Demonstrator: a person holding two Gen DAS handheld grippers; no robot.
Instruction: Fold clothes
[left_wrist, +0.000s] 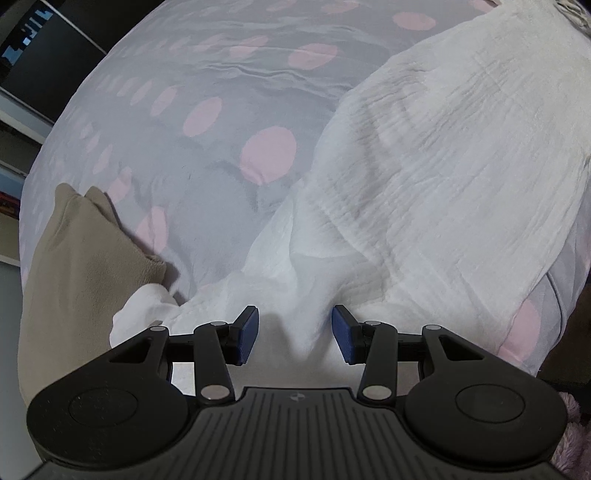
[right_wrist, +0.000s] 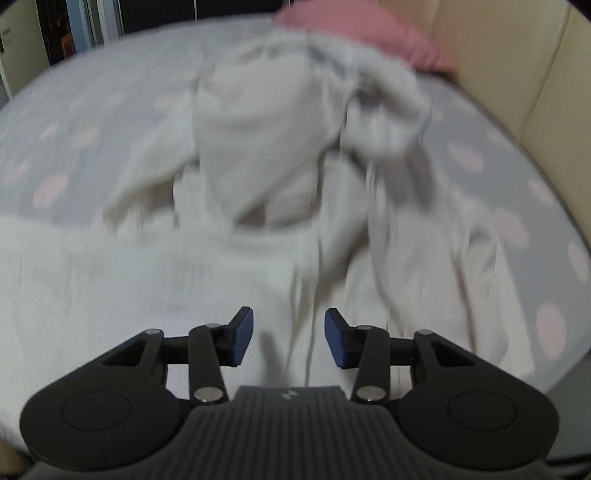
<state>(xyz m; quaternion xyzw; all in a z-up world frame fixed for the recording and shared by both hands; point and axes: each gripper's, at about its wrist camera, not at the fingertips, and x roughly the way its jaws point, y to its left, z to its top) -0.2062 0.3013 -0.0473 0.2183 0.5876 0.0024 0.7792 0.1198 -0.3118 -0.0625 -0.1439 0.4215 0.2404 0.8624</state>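
Spread over the bed (left_wrist: 207, 206) is a grey sheet dotted with pink, and on it the clothes are laid. Both pairs of fingers are held wide apart with nothing between them. Under the left gripper (left_wrist: 294, 334) the near hem of a white crinkled garment (left_wrist: 436, 177) is seen, draped across the bed toward its far right corner. Beside it, at the near left edge, a beige garment (left_wrist: 81, 266) is bunched. Below the right gripper (right_wrist: 289, 338) a heap of pale clothes (right_wrist: 258, 155) is blurred, with a pink pillow (right_wrist: 354, 33) beyond. The white cloth is judged light, limp and slippery; a doubled hem or corner is best pinched.
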